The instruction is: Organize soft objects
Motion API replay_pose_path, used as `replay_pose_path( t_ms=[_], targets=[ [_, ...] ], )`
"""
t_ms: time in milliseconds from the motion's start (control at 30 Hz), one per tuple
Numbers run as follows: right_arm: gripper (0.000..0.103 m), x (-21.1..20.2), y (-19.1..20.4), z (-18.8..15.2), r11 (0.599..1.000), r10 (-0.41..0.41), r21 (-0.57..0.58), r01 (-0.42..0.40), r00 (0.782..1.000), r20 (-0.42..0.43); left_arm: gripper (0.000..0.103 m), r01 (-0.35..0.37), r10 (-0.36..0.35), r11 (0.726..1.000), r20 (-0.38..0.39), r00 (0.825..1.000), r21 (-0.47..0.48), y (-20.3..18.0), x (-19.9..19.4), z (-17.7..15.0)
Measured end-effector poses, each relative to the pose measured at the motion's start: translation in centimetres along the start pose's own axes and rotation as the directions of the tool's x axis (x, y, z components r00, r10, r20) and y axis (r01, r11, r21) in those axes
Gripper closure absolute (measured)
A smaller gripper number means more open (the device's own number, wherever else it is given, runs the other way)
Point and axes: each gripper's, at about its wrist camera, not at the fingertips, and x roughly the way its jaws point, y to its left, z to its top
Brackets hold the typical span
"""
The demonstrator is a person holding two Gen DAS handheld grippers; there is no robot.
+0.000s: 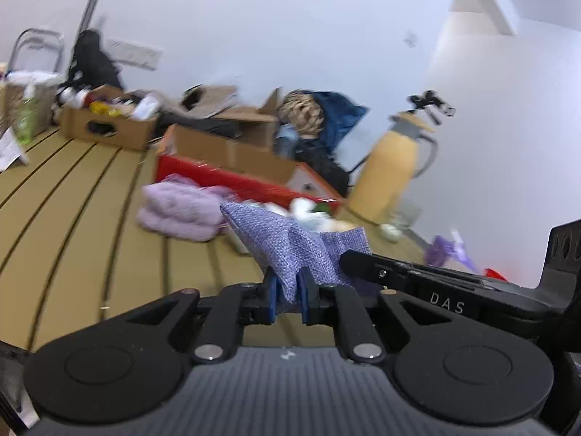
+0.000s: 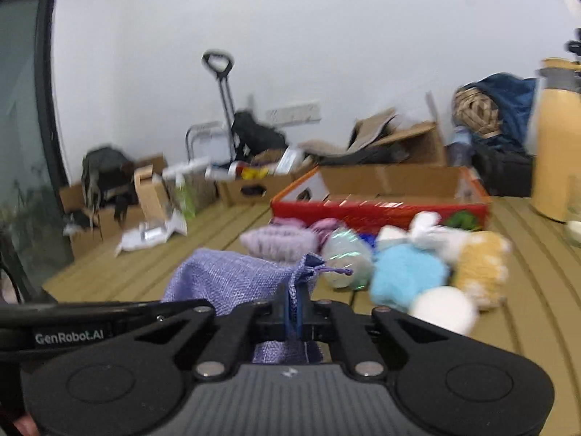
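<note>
A purple woven drawstring pouch (image 1: 287,250) is lifted off the tan slatted table (image 1: 90,218), held from both sides. My left gripper (image 1: 289,292) is shut on one end of its cloth. My right gripper (image 2: 294,312) is shut on the gathered neck of the same pouch (image 2: 232,279), whose cord trails to the right. Behind it lie soft things: a folded lilac fluffy cloth (image 2: 279,241), an iridescent ball (image 2: 345,254), a light blue plush piece (image 2: 406,279), a white ball (image 2: 445,309), a yellow plush piece (image 2: 483,269) and a white plush toy (image 2: 432,232).
A red open box (image 2: 381,210) stands behind the soft things. A yellow jug (image 2: 555,152) is at the right. Cardboard boxes (image 1: 109,123), dark bags and a trolley handle line the white wall. The right gripper's body (image 1: 454,290) crosses the left wrist view at the right.
</note>
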Motion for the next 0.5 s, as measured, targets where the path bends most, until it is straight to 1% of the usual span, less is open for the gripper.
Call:
replay_pose_path(
  t_ms=[67, 133, 200, 267, 333, 400, 433, 500],
  targets=[
    [0.100, -2.0, -0.5, 0.0, 1.000, -0.012, 0.004, 0.012, 1.000, 0.029, 0.091, 0.018, -0.018, 1.000, 0.007, 1.000, 0.012, -1.4, -0.2, 0.0],
    [0.100, -3.1, -1.0, 0.2, 1.000, -0.016, 0.011, 0.016, 0.999, 0.042, 0.091, 0.034, -0.035, 0.999, 0.011, 0.999, 0.022, -2.4, -0.1, 0.3],
    [0.100, -3.5, -1.6, 0.8, 1.000, -0.007, 0.025, 0.006, 0.998, 0.056, 0.091, 0.046, -0.046, 0.999, 0.021, 0.999, 0.026, -2.7, 0.3, 1.3],
    [0.100, -3.1, -2.5, 2.2, 0.999, 0.010, 0.036, -0.013, 0.998, 0.065, 0.091, 0.058, -0.059, 0.998, 0.034, 0.998, 0.026, -2.4, 1.4, 3.2],
    [0.100, -1.6, -3.2, 4.3, 0.999, 0.028, 0.026, -0.029, 0.997, 0.069, 0.091, 0.063, -0.063, 0.998, 0.029, 0.998, 0.015, -1.5, 3.4, 6.0],
    [0.100, 0.9, -4.1, 7.4, 0.999, 0.050, 0.012, -0.051, 0.996, 0.068, 0.091, 0.062, -0.062, 0.998, 0.033, 0.998, 0.021, -0.1, 6.1, 9.2],
    [0.100, 2.7, -4.5, 9.2, 0.999, 0.051, 0.003, -0.052, 0.997, 0.063, 0.091, 0.060, -0.061, 0.998, 0.028, 0.998, 0.027, 0.7, 7.6, 10.8],
    [0.100, 7.2, -5.9, 12.8, 0.998, 0.055, 0.005, -0.055, 0.998, 0.029, 0.091, 0.028, -0.028, 0.999, 0.018, 0.999, 0.021, 2.6, 11.3, 14.1]
  ],
)
